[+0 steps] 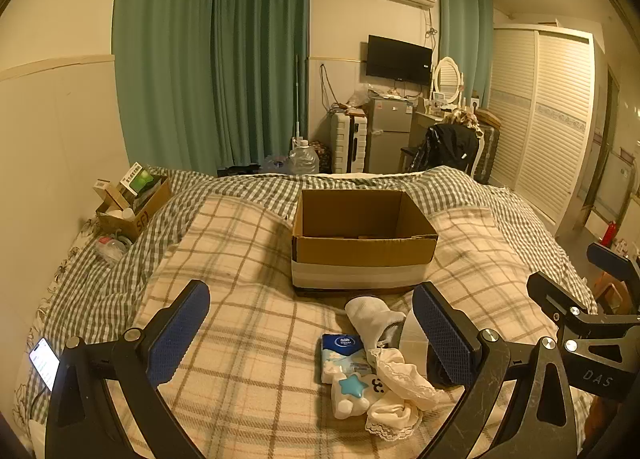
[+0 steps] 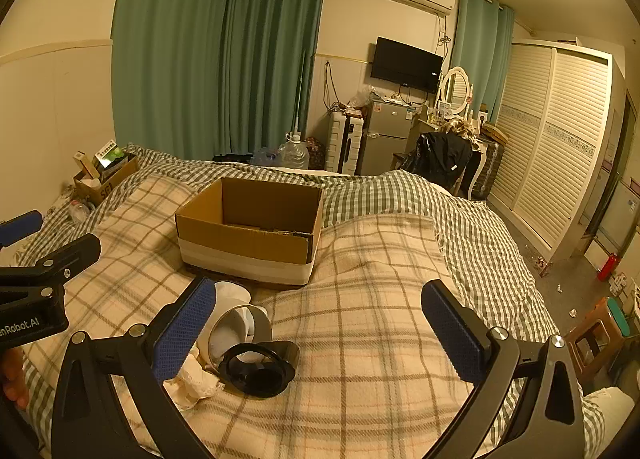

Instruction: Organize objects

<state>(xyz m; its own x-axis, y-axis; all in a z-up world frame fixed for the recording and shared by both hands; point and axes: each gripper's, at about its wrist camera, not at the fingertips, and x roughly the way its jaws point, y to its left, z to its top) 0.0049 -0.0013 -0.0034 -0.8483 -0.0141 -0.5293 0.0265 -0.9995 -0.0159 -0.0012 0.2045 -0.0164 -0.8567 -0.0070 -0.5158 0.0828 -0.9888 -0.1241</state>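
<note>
An open cardboard box [image 1: 362, 247] stands on the plaid blanket; it also shows in the right wrist view [image 2: 248, 235]. In front of it lies a pile: a white sock [image 1: 374, 317], a blue tissue pack [image 1: 342, 351], a white toy with a blue star [image 1: 352, 389] and a cream lace cloth [image 1: 400, 383]. The right wrist view shows a roll of grey tape [image 2: 244, 329] and a black round object [image 2: 258, 369]. My left gripper [image 1: 316, 335] is open above the pile. My right gripper [image 2: 320, 333] is open, just right of the pile.
A second cardboard box [image 1: 132, 203] with cartons sits at the bed's far left, beside a plastic bottle [image 1: 112, 247]. A lit phone [image 1: 44, 363] lies at the left edge. Beyond the bed stand a fridge [image 1: 390, 139], a chair with a black jacket [image 1: 448, 147] and a wardrobe [image 1: 540, 131].
</note>
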